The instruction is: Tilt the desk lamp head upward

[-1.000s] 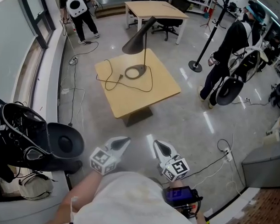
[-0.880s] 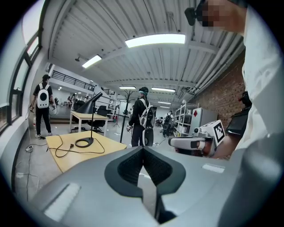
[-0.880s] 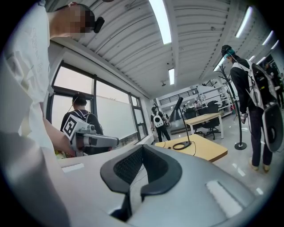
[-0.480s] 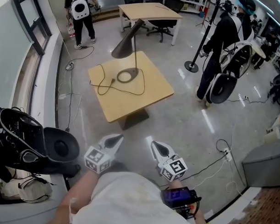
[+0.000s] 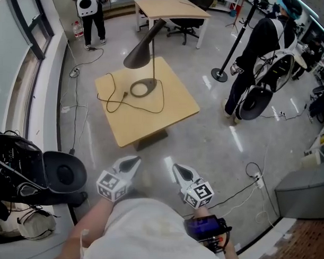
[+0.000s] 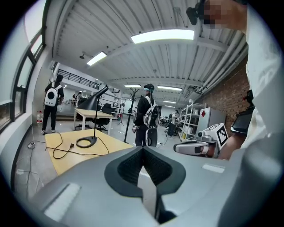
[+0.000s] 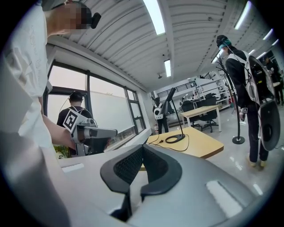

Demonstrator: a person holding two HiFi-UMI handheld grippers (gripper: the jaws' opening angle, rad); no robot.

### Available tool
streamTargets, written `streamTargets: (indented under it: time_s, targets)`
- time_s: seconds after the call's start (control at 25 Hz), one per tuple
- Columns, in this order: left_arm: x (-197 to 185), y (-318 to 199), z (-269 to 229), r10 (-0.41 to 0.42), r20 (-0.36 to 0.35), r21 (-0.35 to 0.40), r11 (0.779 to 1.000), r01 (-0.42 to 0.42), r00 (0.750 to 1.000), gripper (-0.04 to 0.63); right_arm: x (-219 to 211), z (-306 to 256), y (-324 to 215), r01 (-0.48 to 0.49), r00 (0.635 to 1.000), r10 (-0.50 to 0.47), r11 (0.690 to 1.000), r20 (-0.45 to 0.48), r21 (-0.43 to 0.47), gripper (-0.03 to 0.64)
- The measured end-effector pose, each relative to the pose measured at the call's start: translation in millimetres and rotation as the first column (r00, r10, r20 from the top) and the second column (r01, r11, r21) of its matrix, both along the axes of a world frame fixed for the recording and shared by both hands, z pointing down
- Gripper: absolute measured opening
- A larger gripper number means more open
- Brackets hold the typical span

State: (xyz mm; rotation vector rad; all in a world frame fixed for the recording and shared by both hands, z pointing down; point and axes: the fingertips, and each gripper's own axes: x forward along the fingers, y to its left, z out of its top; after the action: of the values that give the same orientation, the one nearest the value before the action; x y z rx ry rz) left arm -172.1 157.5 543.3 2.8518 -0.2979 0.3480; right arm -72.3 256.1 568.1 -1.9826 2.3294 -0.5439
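Table (image 5: 173,106) now further left | desk lamp (image 5: 138,54) head angled down | left tool (image 5: 132,162), right tool (image 5: 179,169) clenched

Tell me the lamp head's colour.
The lamp head is dark grey, almost black; the head view shows it best.

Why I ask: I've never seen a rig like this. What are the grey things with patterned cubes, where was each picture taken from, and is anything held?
There is no robot here. A person carries a left hand-held gripper and a right hand-held gripper, each a two-jaw tool with a marker cube. The top-down picture comes from a camera on the person's head. The other two come from cameras riding on each tool, looking along its jaws. Both pairs of jaws are shut and hold nothing. Ahead, across the floor, a small wooden table carries a black desk lamp and its loose cord. The lamp's shade points downward, and neither tool touches it. A bystander stands right of the table, and a second bystander beyond it.
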Motion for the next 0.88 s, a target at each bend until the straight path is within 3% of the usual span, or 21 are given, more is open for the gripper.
streamTargets:
  time_s: [0.36,0.88]
  targets:
    - [55.0,-73.5,-3.6,0.001,-0.065,-0.02,1.0,-0.002,0.998,0.002,58.8,-13.5,-66.1,-0.013,0.997,0.011,1.0,-0.072,-0.024,0.014]
    - [76.9,-169.1,0.3,0.01,-0.082,-0.029,1.0,-0.012,0.997,0.002,93.2,-20.8,-167.9,-0.001,0.991,-0.004,0.999,-0.135,-0.037,0.014]
